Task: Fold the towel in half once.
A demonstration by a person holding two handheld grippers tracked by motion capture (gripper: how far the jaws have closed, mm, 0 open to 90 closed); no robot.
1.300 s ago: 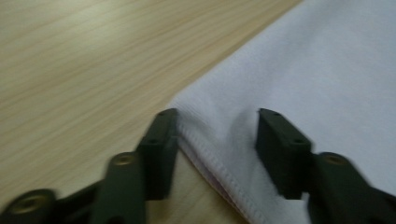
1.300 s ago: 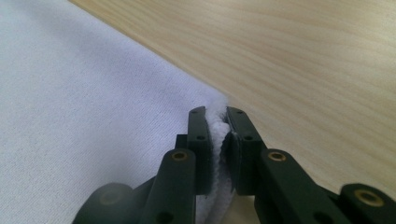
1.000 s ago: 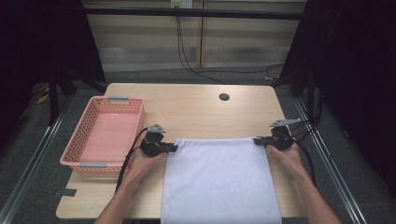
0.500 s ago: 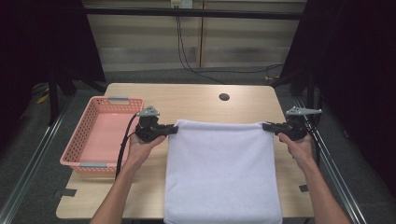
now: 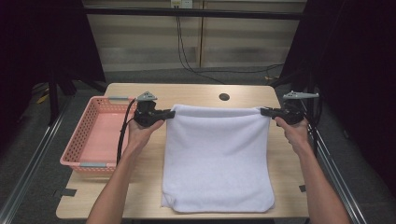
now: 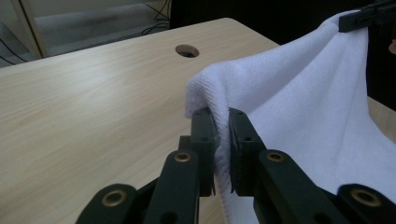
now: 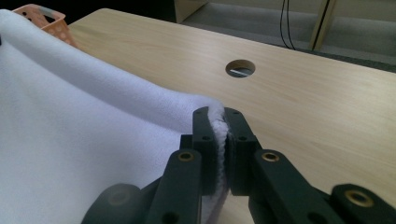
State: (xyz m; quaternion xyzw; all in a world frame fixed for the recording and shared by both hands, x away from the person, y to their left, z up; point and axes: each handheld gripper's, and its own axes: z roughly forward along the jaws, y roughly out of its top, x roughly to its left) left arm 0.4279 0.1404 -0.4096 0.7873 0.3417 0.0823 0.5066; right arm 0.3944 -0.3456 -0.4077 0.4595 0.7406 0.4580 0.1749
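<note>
At the left of the high view, a pink basket (image 5: 95,140) sat on the wooden table (image 5: 196,91), its near end at the table's left edge. Just right of it, the left gripper (image 5: 169,113) was clamped on the upper left corner of a white towel (image 5: 217,158); the left gripper view showed the cloth pinched between both jaws. The towel spread across the centre of the frame, its top edge lifted and stretched taut, its lower part draped down to the table's near edge. A round hole (image 5: 224,97) marked the table above it. At the right, the right gripper (image 5: 264,111) held the towel's other top corner, jaws closed on the hem.
</note>
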